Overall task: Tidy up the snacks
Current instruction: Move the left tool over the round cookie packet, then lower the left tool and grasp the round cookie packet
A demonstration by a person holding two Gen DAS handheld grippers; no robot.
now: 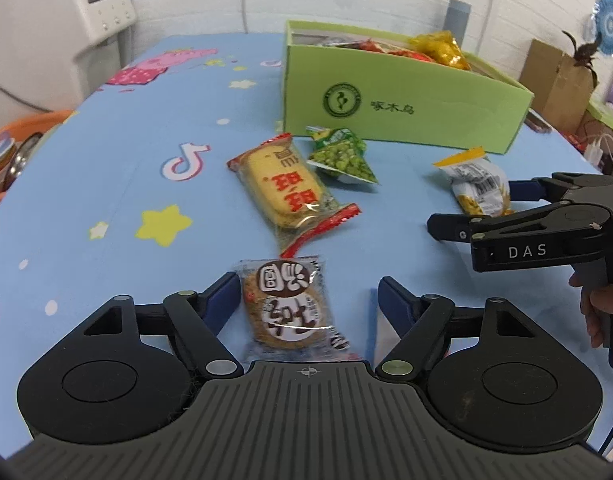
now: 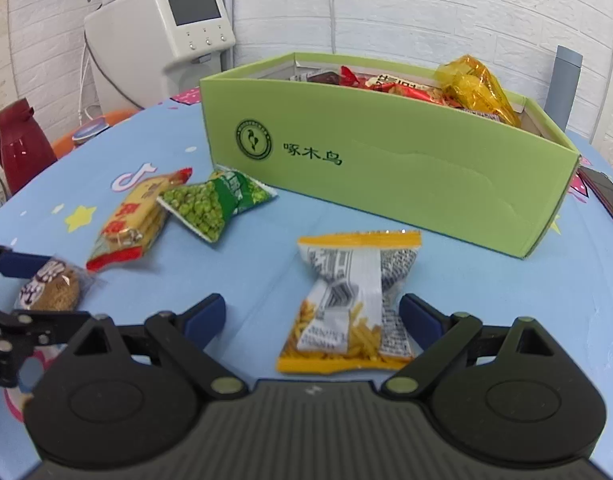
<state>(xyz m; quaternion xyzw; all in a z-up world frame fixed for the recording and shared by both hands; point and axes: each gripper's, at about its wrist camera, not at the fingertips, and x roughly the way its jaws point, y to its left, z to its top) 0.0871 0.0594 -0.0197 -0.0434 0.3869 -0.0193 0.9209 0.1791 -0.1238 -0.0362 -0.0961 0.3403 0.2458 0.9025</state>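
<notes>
Green box (image 2: 386, 168) printed 啄木鸟; hand-held gripper (image 1: 480, 206) marked DAS.

Green box (image 2: 386, 168) has 啄木鸟 printed on its front, right of a round bird logo at about 9 o'clock of it. "DAS" in white on the right gripper (image 1: 466, 208). TikTok logo on the tablecloth (image 1: 106, 184). Snack wrappers too blurry to read.
</notes>
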